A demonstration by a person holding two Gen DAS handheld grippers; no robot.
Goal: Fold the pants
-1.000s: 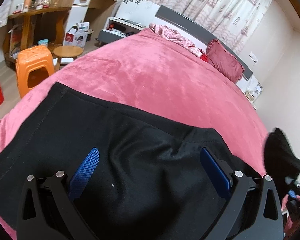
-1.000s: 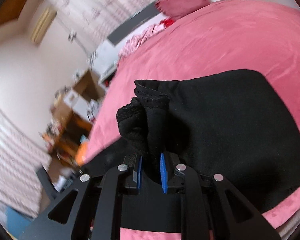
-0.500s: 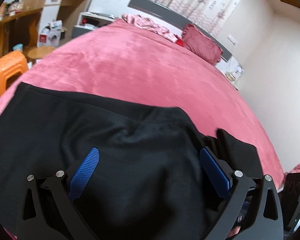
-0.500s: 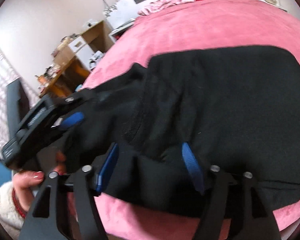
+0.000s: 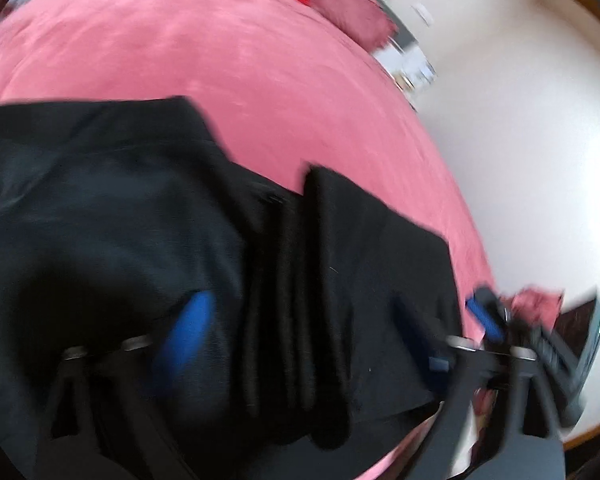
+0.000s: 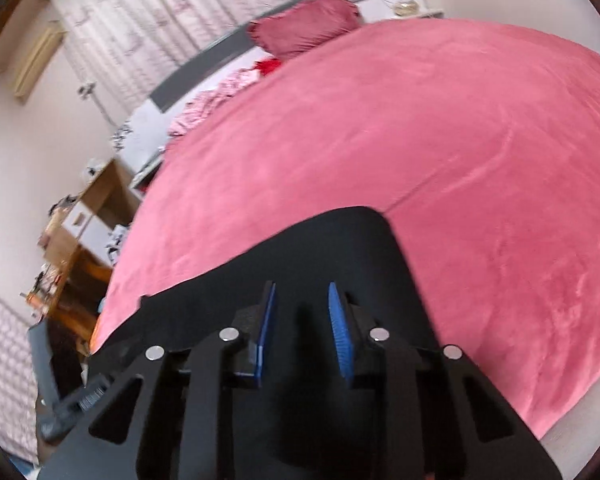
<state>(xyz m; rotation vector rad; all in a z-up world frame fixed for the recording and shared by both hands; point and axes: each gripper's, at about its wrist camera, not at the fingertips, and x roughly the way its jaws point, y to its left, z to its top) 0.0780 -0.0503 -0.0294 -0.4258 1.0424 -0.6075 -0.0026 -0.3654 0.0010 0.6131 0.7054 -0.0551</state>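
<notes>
The black pants [image 5: 112, 220] lie spread over the pink bed [image 5: 220, 52]. My left gripper [image 5: 300, 328] hovers low over them, its jaws closing. A bunched ridge of black cloth [image 5: 296, 280] runs between the blue pads, which stand apart from it. This view is blurred. My right gripper [image 6: 303, 328] sits over the pants' right end [image 6: 340, 248], its jaws closing to a narrow gap with black cloth under and between them. I see no pad pressing on it. One blue pad of the right gripper [image 5: 484, 320] shows at the pants' right edge.
A dark red pillow [image 6: 304, 24] and crumpled pink cloth [image 6: 216, 100] lie by the grey headboard [image 6: 204, 68]. A wooden desk with clutter [image 6: 80, 220] stands left of the bed. A pale wall [image 5: 520, 160] borders the bed's right side. Pink bedspread stretches beyond the pants.
The left gripper swung right along the pants and its pads drew closer together. The right gripper let go of the bunched cloth, opened, slid toward the pants' right end and narrowed again.
</notes>
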